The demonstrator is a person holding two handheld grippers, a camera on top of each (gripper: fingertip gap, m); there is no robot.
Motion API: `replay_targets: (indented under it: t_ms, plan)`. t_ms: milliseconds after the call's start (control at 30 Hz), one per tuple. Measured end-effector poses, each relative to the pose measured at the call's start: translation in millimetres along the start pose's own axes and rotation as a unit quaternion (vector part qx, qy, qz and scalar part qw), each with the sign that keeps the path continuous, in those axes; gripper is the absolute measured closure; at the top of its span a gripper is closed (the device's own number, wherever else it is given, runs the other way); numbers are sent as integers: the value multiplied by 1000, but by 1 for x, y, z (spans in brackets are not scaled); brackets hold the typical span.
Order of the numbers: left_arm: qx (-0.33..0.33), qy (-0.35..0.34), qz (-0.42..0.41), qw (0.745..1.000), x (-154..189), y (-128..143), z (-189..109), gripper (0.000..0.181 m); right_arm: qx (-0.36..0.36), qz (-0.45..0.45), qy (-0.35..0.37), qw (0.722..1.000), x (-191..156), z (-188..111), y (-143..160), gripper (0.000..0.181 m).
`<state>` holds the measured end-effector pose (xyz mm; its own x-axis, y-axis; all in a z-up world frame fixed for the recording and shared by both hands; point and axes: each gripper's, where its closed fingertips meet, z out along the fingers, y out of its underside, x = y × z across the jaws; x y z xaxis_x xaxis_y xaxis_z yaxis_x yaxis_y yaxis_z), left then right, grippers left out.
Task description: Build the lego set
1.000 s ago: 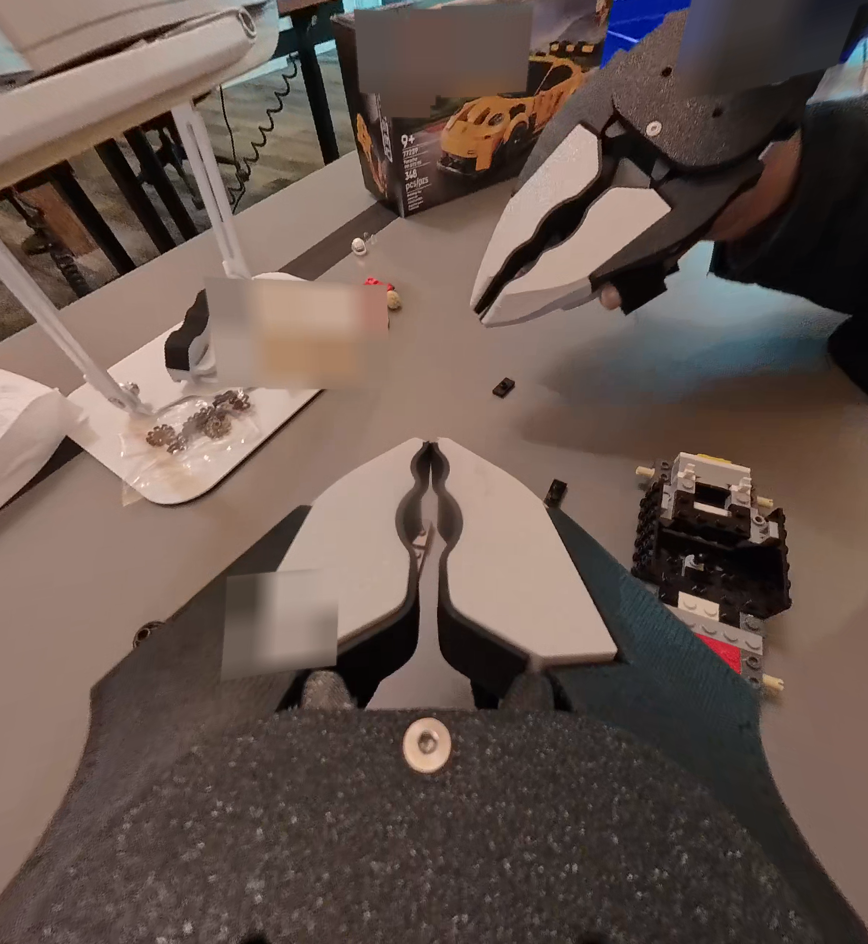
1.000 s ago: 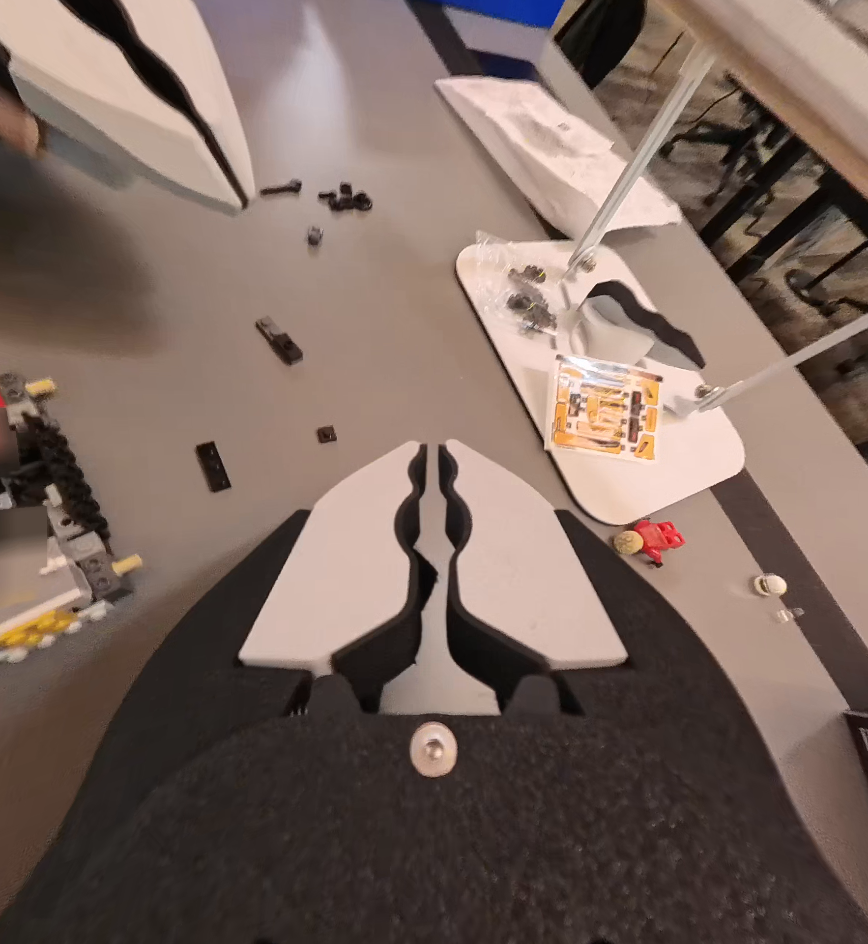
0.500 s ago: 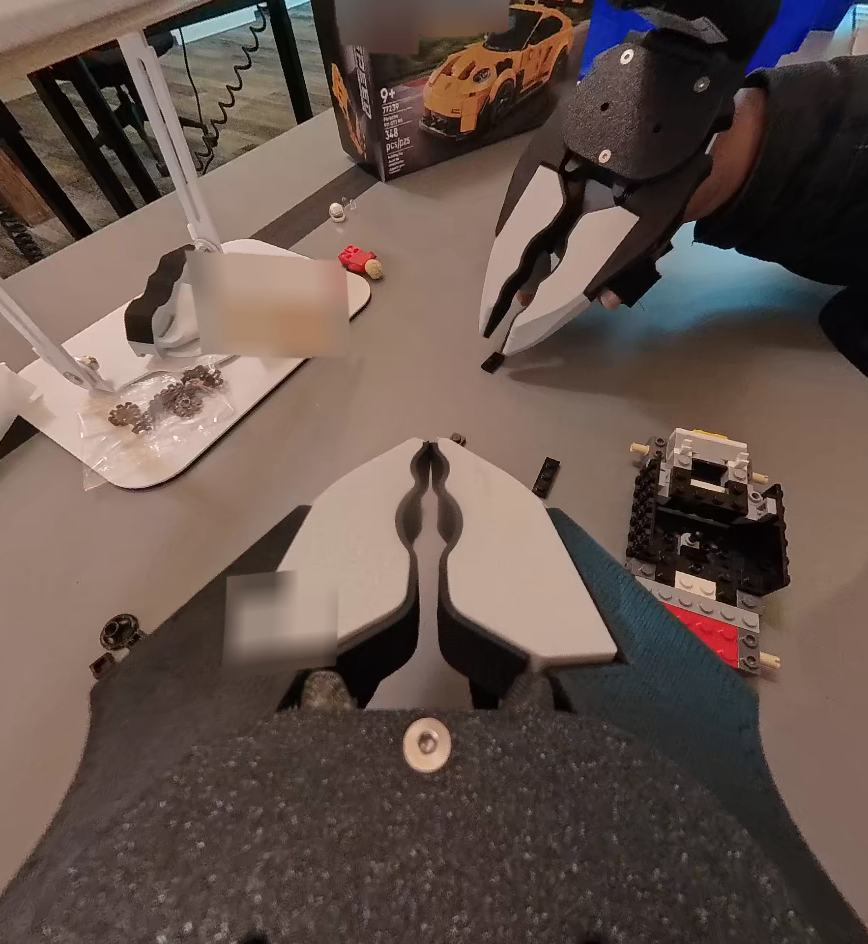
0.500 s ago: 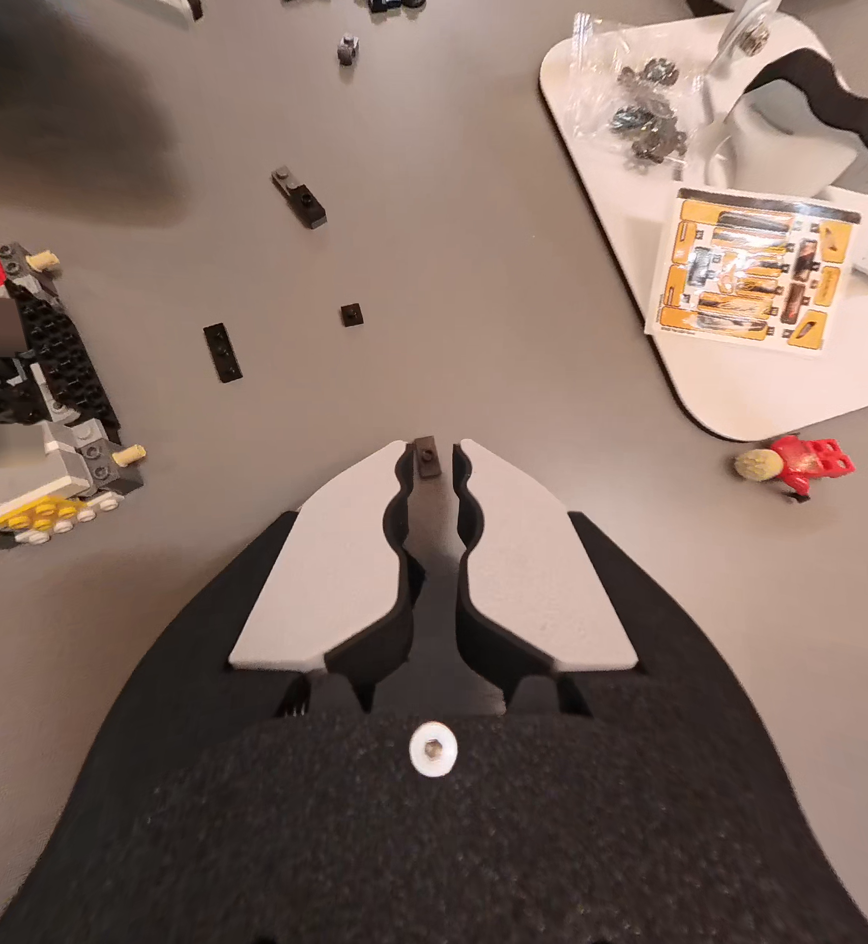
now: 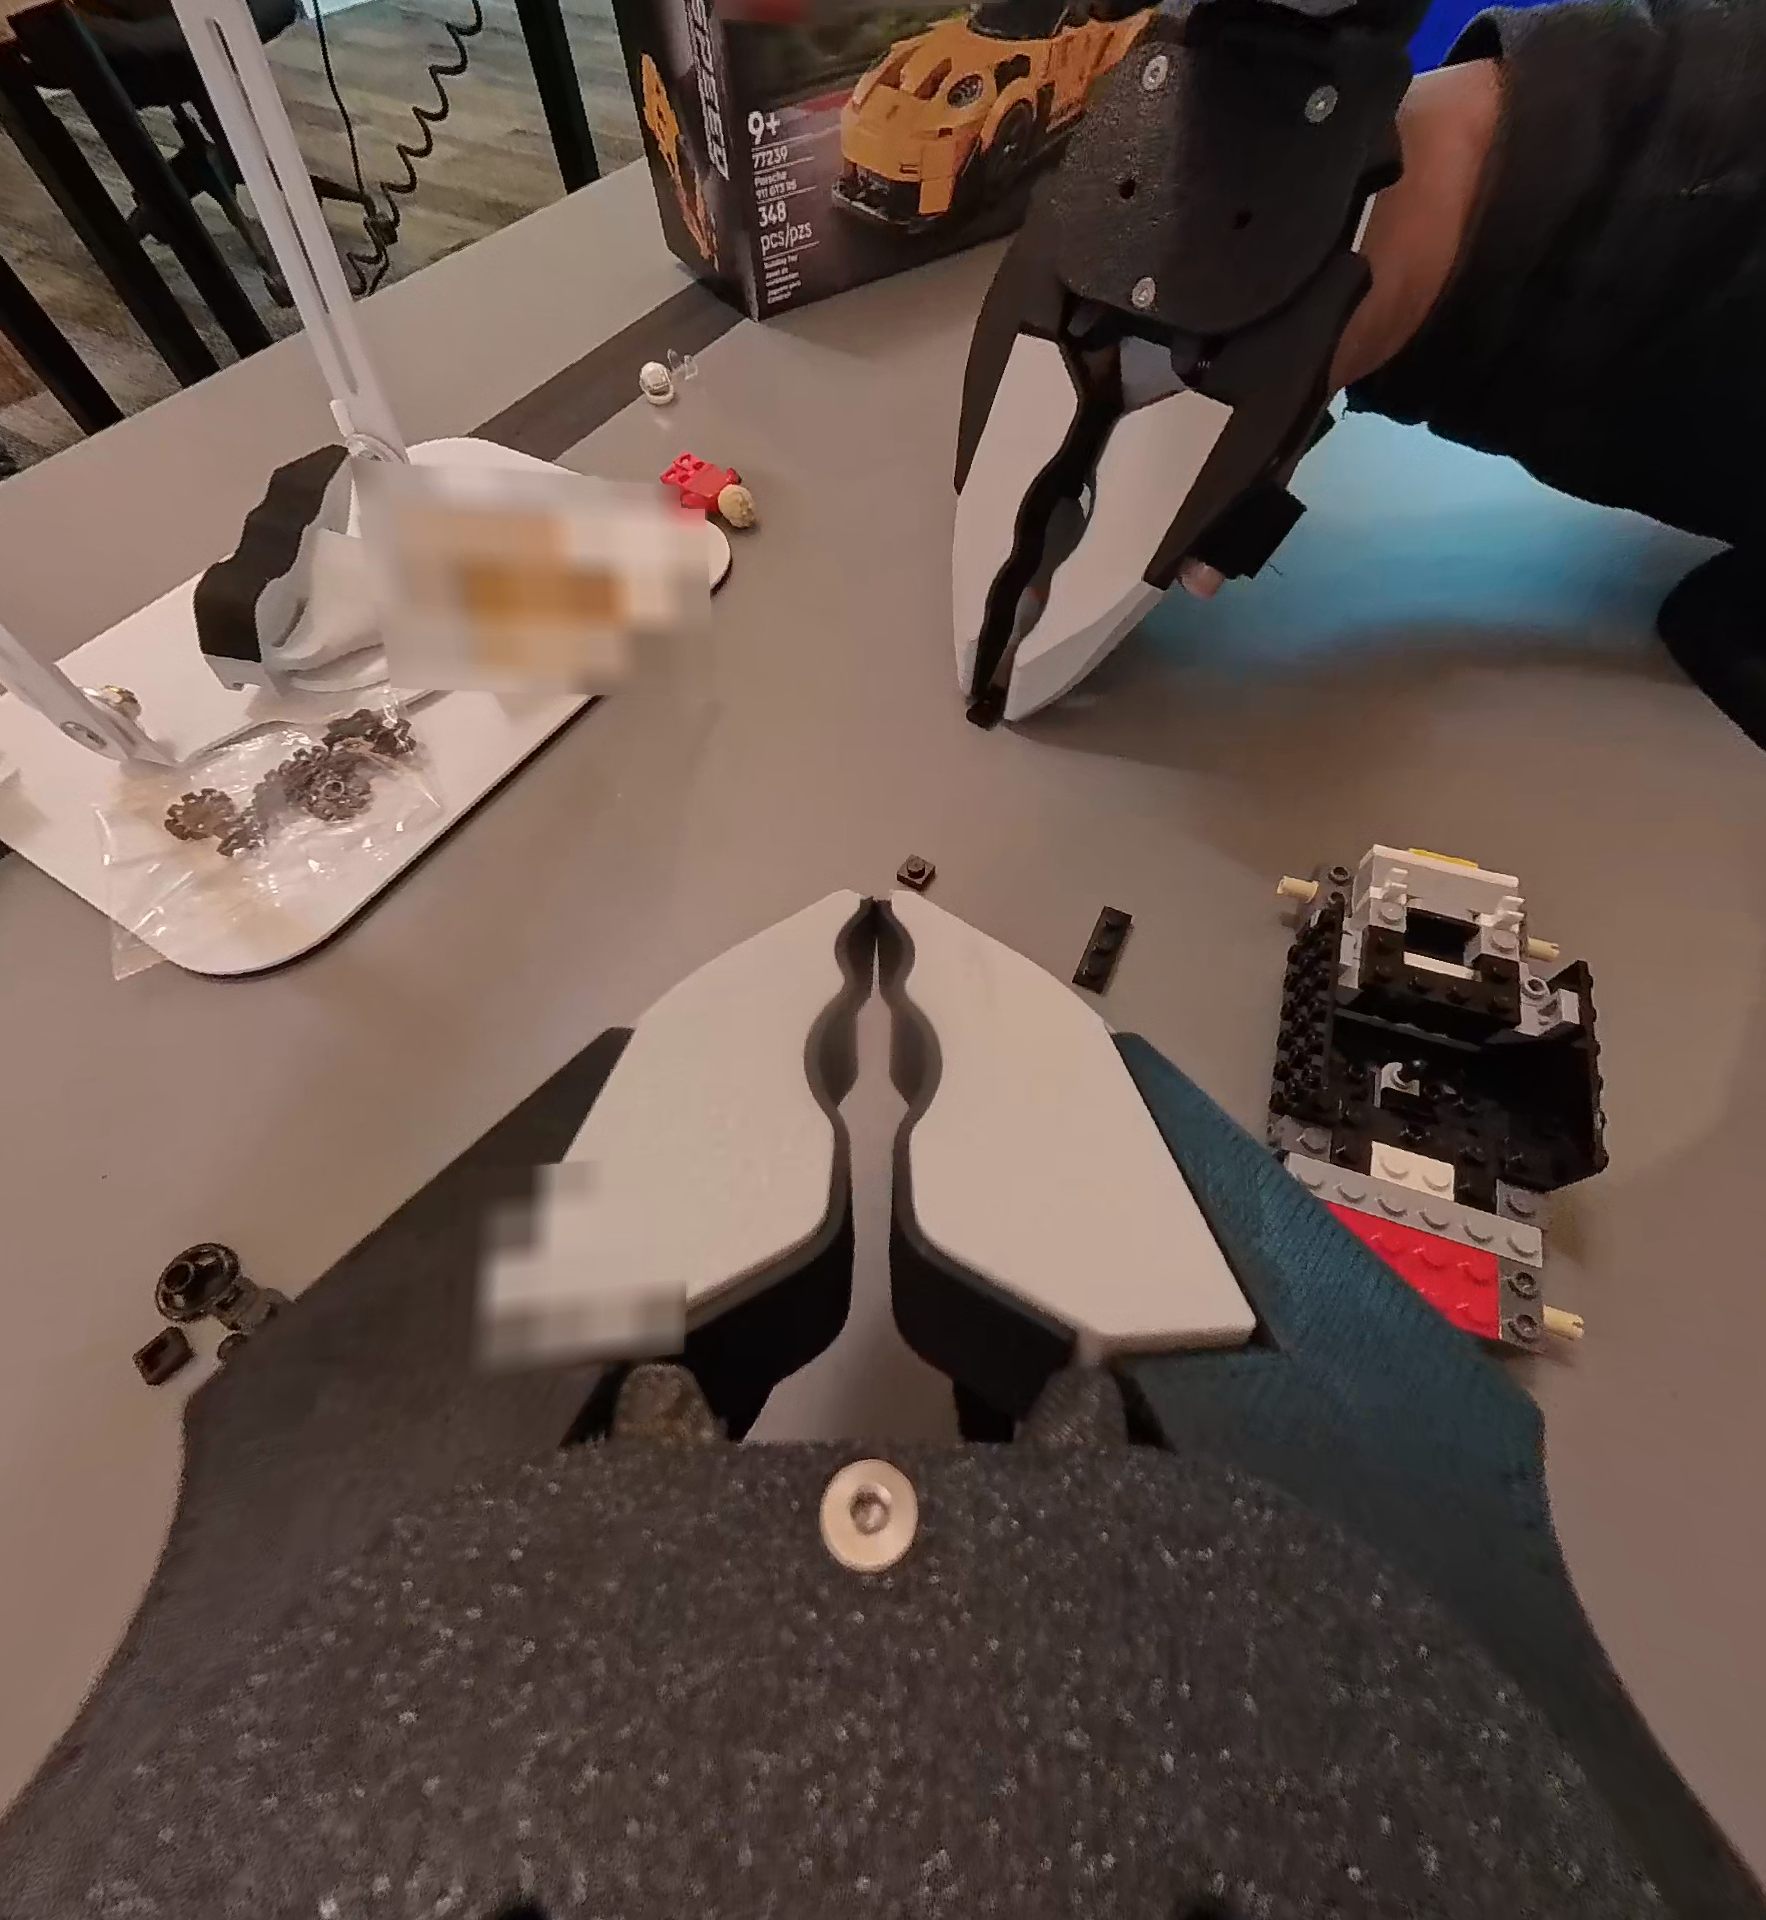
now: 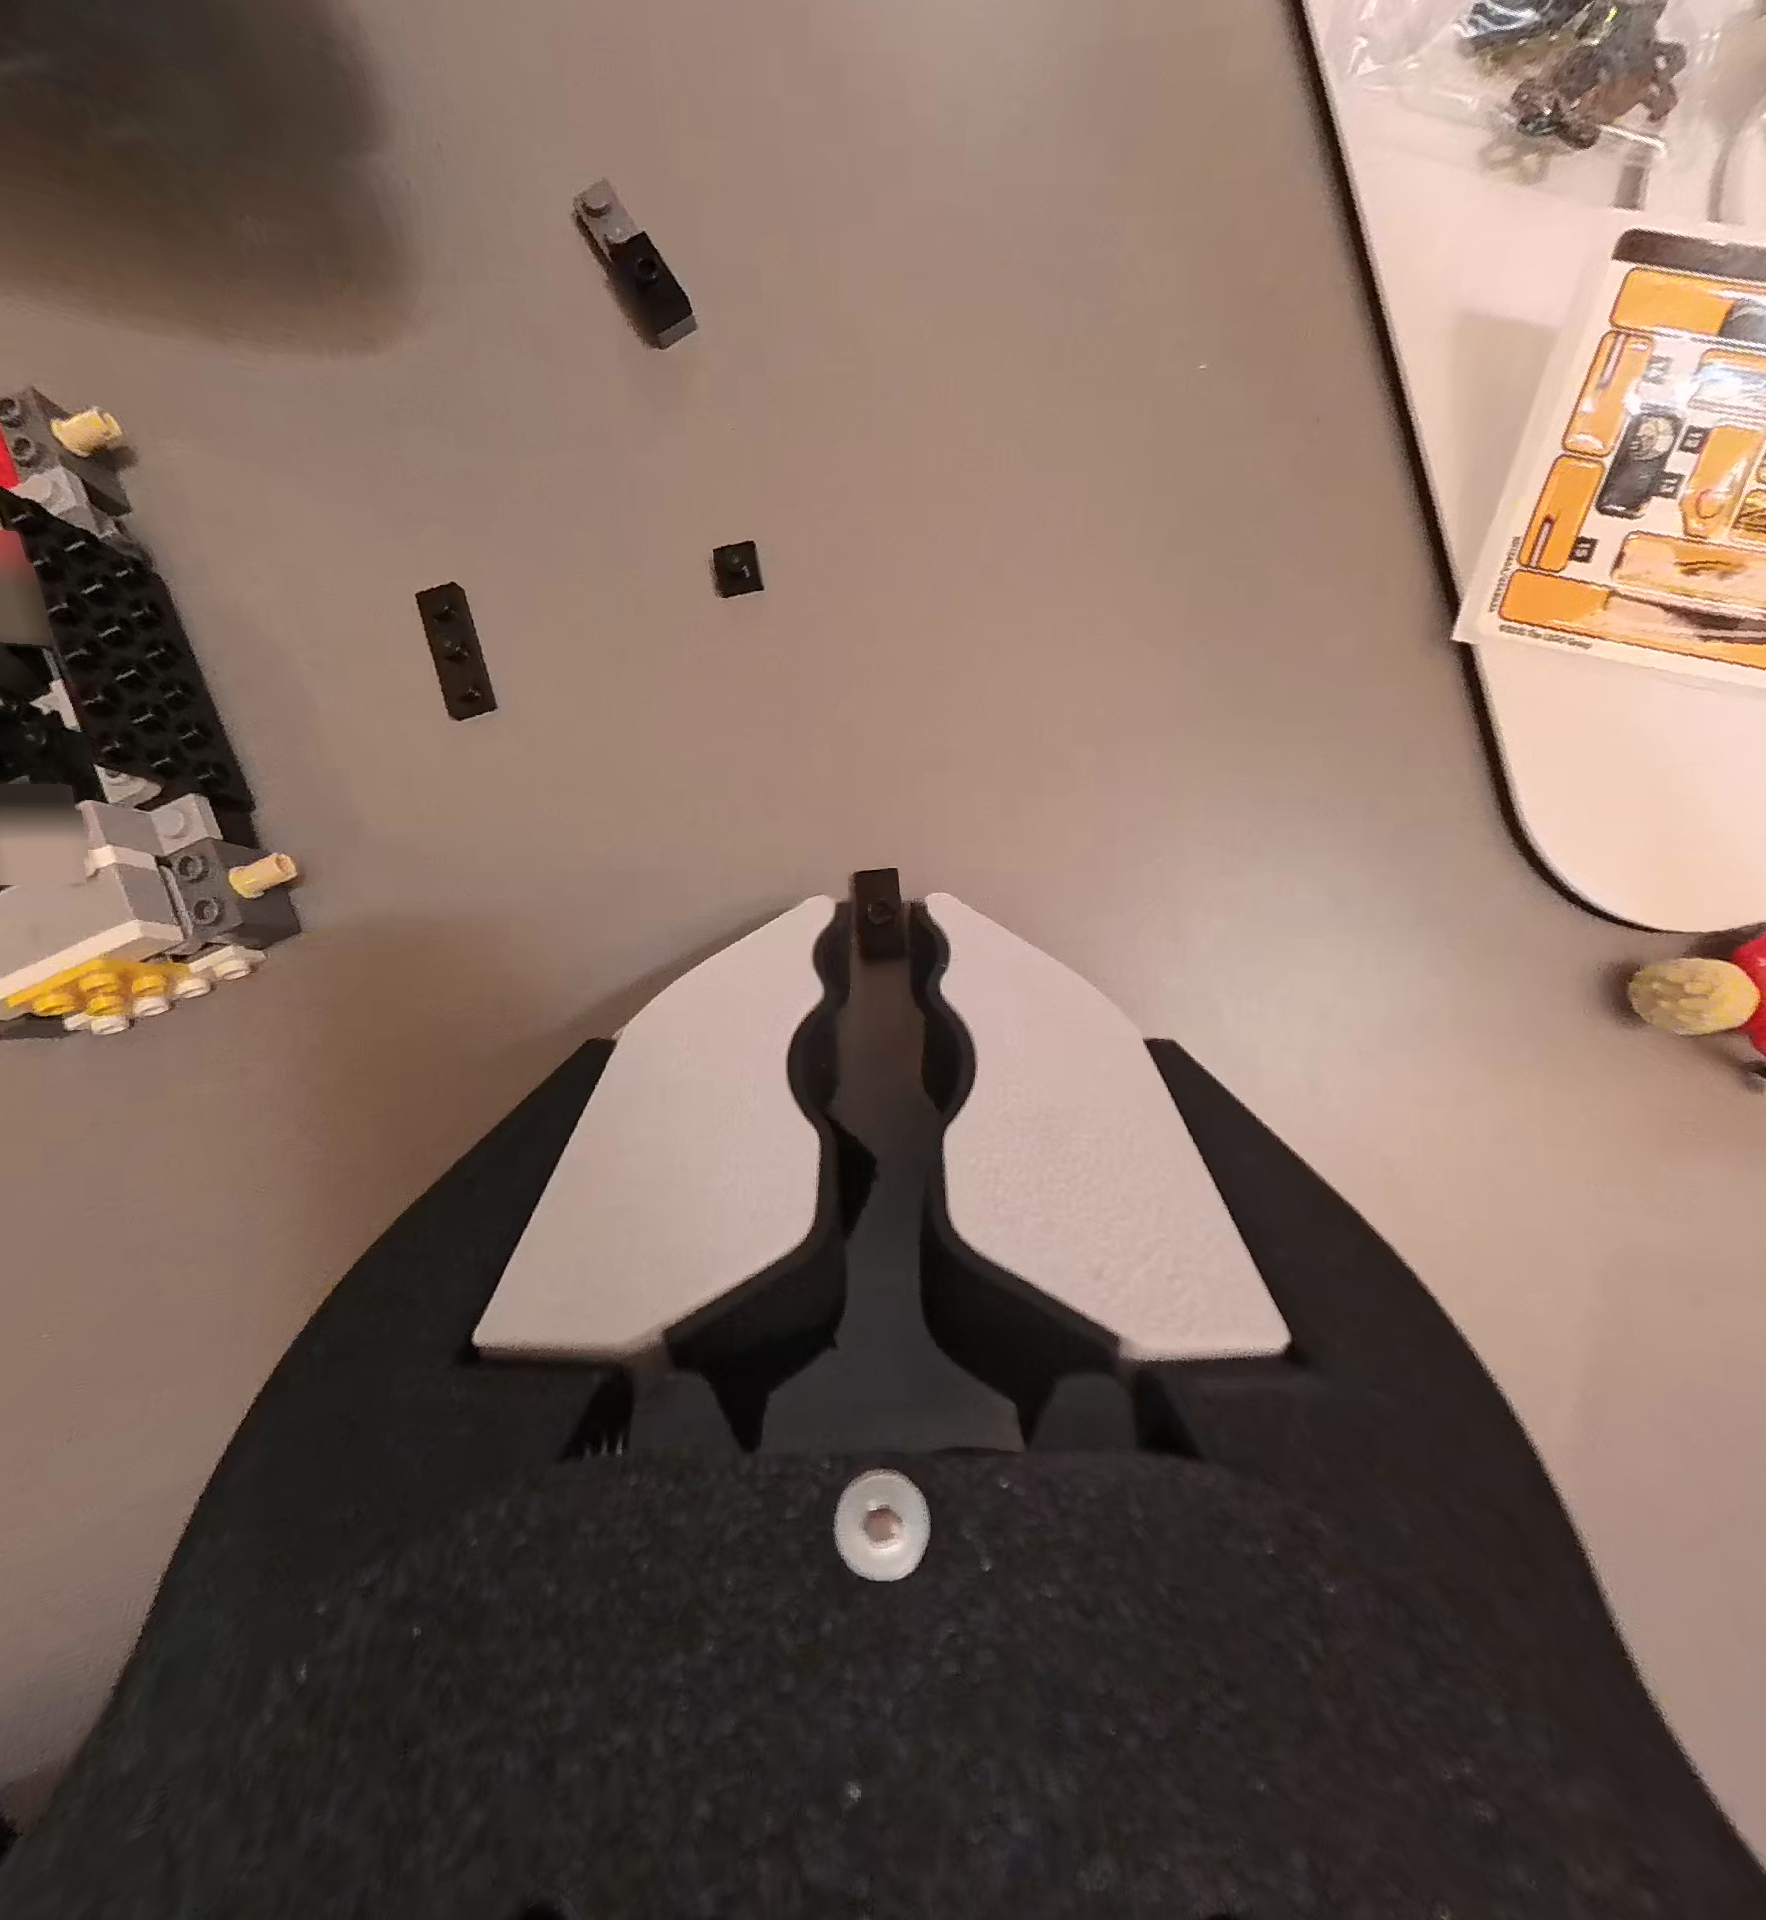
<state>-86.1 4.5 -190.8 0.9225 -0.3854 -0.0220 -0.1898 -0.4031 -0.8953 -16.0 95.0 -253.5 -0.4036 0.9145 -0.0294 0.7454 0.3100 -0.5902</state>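
The right gripper [image 6: 877, 914] is tipped down onto the grey table [image 6: 1066, 520], its jaws pinching a small black plate [image 6: 876, 914], just beside the half-built car [image 6: 79, 727]. On the car's other side the left gripper [image 5: 874, 909] hovers with jaws together, empty, near a single black stud [image 5: 915, 871]

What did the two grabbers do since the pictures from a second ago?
The right gripper swung down from above the table until its tips reached the surface, then closed around a tiny black piece lying there. The left gripper stayed shut and empty, drifting only slightly. The half-built car and loose black pieces have not moved.
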Motion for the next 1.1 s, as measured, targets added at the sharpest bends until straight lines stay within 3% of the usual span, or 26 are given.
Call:
replay_targets:
  t_ms: [567,900,1100]
  plan:
    - [-24,-6,-3,1000,-6,11,3,181,25,-42,-29,998,-30,3,-16,174]
    - [-72,-15,-28,997,-24,34,5,165,7,-79,-61,995,-54,7,-15,174]
    - [-82,-10,-17,996,-20,38,8,164,-2,-86,-47,995,-51,5,-11,172]
